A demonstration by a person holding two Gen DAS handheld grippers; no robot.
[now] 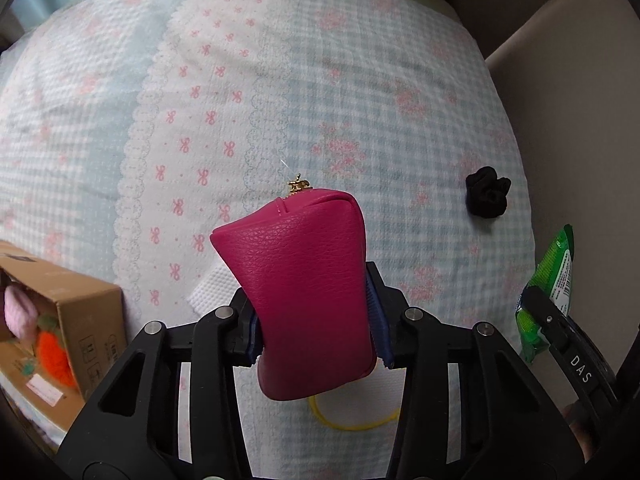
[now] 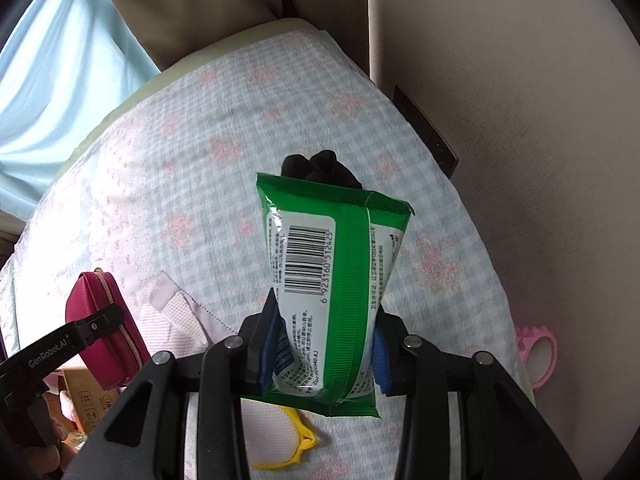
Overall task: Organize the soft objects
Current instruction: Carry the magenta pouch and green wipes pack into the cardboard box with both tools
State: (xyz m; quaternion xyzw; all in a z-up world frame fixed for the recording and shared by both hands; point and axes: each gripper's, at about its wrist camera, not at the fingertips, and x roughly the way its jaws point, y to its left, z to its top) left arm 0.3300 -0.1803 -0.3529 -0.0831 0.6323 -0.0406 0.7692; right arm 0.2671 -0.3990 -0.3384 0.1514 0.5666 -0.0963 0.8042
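Note:
My left gripper [image 1: 316, 320] is shut on a magenta zip pouch [image 1: 304, 288] and holds it above the checked bedspread [image 1: 360, 80]. The pouch also shows in the right wrist view [image 2: 100, 324], at the lower left. My right gripper [image 2: 324, 344] is shut on a green wet-wipes pack [image 2: 332, 280], held above the bed; the pack also shows at the right edge of the left wrist view [image 1: 548, 284]. A black scrunchie [image 1: 488, 192] lies on the bedspread at the right; in the right wrist view it [image 2: 320, 168] peeks out behind the pack.
A cardboard box [image 1: 80, 316] at the lower left holds a pink and an orange plush item. A white pad with yellow rim [image 2: 280, 440] lies under the grippers. A beige wall [image 2: 520, 120] with a dark socket strip borders the bed's right side. A pink ring-shaped item [image 2: 538, 350] sits beside the bed.

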